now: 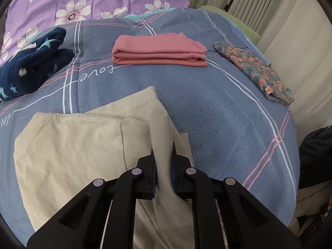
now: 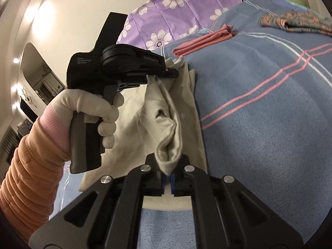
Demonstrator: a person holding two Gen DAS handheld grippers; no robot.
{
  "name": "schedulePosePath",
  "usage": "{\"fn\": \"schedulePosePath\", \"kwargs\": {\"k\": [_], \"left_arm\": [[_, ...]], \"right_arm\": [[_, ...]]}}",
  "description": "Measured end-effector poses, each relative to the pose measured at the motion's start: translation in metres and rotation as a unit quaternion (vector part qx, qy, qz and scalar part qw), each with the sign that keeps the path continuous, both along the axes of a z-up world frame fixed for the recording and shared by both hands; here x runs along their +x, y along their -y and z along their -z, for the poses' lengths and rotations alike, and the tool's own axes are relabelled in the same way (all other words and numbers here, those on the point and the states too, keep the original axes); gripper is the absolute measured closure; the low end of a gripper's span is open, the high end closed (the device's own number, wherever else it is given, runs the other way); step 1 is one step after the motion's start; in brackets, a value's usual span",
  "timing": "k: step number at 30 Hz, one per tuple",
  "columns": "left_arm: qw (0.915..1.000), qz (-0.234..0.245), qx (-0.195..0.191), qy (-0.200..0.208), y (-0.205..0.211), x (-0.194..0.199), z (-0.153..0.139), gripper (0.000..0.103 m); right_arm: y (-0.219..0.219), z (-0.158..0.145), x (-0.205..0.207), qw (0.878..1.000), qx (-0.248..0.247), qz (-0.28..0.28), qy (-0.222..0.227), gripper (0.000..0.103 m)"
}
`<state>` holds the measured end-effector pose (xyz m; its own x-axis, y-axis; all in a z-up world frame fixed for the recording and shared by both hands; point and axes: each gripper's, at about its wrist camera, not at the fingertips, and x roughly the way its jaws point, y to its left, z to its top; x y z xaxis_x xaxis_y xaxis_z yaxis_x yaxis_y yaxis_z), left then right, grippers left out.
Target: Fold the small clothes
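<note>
A soft beige cotton garment point(image 1: 68, 151) with stitched hems is spread, half doubled over, on the blue plaid fleece blanket point(image 1: 217, 124). One bunched edge is pinched tight by the left gripper point(image 1: 163, 161), another gathered corner is clamped by the right gripper point(image 2: 167, 171). Further back, a folded pink cloth point(image 1: 159, 49) is laid flat.

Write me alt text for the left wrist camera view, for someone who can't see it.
The left gripper pinches a fold of a beige garment lying on a blue plaid blanket. Beyond it sit a folded pink garment, a floral cloth at right and a navy star-patterned item at left.
</note>
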<state>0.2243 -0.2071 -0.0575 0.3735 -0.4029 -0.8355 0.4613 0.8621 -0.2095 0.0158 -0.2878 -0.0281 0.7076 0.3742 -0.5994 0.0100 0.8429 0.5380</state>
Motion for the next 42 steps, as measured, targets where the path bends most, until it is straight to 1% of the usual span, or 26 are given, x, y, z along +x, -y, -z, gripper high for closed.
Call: {"fn": "schedulePosePath", "kwargs": {"k": [2, 5, 6, 8, 9, 11, 13, 14, 15, 19, 21, 24, 27, 30, 31, 32, 34, 36, 38, 39, 41, 42], "left_arm": [[0.9999, 0.006, 0.007, 0.007, 0.003, -0.001, -0.001, 0.088], [0.9998, 0.01, 0.002, 0.017, 0.006, -0.003, -0.005, 0.08], [0.9997, 0.013, 0.001, 0.021, 0.006, -0.005, -0.008, 0.074], [0.9992, 0.016, -0.002, 0.037, 0.003, -0.012, -0.017, 0.066], [0.9988, 0.017, -0.002, 0.045, 0.0, -0.017, -0.022, 0.065], [0.9976, 0.023, 0.0, 0.065, -0.007, -0.028, -0.032, 0.064], [0.9958, 0.029, 0.008, 0.086, -0.018, -0.044, -0.041, 0.058], [0.9949, 0.031, 0.013, 0.095, -0.024, -0.054, -0.044, 0.052], [0.9938, 0.035, 0.022, 0.103, -0.034, -0.067, -0.045, 0.05], [0.9914, 0.041, 0.048, 0.115, -0.069, -0.112, -0.04, 0.048], [0.9919, 0.036, 0.051, 0.11, -0.089, -0.135, -0.033, 0.047], [0.9935, 0.027, 0.061, 0.092, -0.12, -0.169, -0.015, 0.047], [0.9943, 0.019, 0.055, 0.089, -0.14, -0.189, -0.009, 0.047], [0.9926, 0.033, 0.043, 0.109, -0.145, -0.21, -0.011, 0.047], [0.9912, 0.042, 0.046, 0.117, -0.144, -0.214, -0.01, 0.044], [0.989, 0.049, 0.056, 0.127, -0.142, -0.218, -0.009, 0.039], [0.9848, 0.056, 0.083, 0.142, -0.137, -0.224, -0.002, 0.039], [0.9823, 0.056, 0.108, 0.143, -0.135, -0.226, 0.007, 0.039], [0.9815, 0.046, 0.124, 0.139, -0.14, -0.224, 0.016, 0.039], [0.9823, 0.042, 0.121, 0.136, -0.144, -0.224, 0.018, 0.039], [0.9858, 0.03, 0.102, 0.129, -0.156, -0.223, 0.019, 0.039], [0.9869, 0.025, 0.095, 0.128, -0.162, -0.223, 0.019, 0.039]], "right_arm": [[0.002, 0.002, 0.001, 1.0, 0.005, -0.003, -0.003, 0.1], [0.001, 0.003, 0.004, 1.0, 0.012, -0.006, -0.011, 0.1], [0.0, 0.004, 0.002, 1.0, 0.016, -0.007, -0.014, 0.1], [0.001, 0.006, 0.003, 1.0, 0.023, -0.01, -0.019, 0.1], [0.002, 0.006, 0.003, 0.999, 0.025, -0.01, -0.02, 0.1], [0.001, 0.007, 0.001, 0.999, 0.026, -0.011, -0.022, 0.099], [0.002, 0.007, 0.001, 0.999, 0.027, -0.011, -0.022, 0.099], [0.002, 0.007, 0.001, 0.999, 0.027, -0.011, -0.022, 0.099], [0.001, 0.008, 0.0, 0.999, 0.027, -0.011, -0.022, 0.099], [0.002, 0.008, 0.001, 0.999, 0.03, -0.011, -0.025, 0.099], [0.002, 0.009, 0.004, 0.999, 0.031, -0.011, -0.027, 0.099], [0.002, 0.009, 0.006, 0.999, 0.03, -0.011, -0.028, 0.099], [0.002, 0.006, 0.008, 0.999, 0.029, -0.011, -0.031, 0.099], [0.004, 0.003, 0.009, 0.998, 0.044, -0.013, -0.034, 0.099], [0.005, 0.001, 0.009, 0.998, 0.053, -0.012, -0.035, 0.099], [0.006, -0.002, 0.009, 0.997, 0.062, -0.012, -0.035, 0.1], [0.008, -0.011, 0.007, 0.996, 0.083, -0.013, -0.028, 0.1], [0.008, -0.022, 0.002, 0.995, 0.097, -0.013, -0.016, 0.1], [0.007, -0.029, -0.003, 0.996, 0.091, -0.005, -0.01, 0.1], [0.007, -0.031, -0.006, 0.997, 0.076, -0.001, -0.013, 0.1], [0.006, -0.024, -0.007, 0.998, 0.054, 0.002, -0.03, 0.1], [0.007, -0.013, -0.007, 0.998, 0.044, 0.005, -0.051, 0.1]]}}
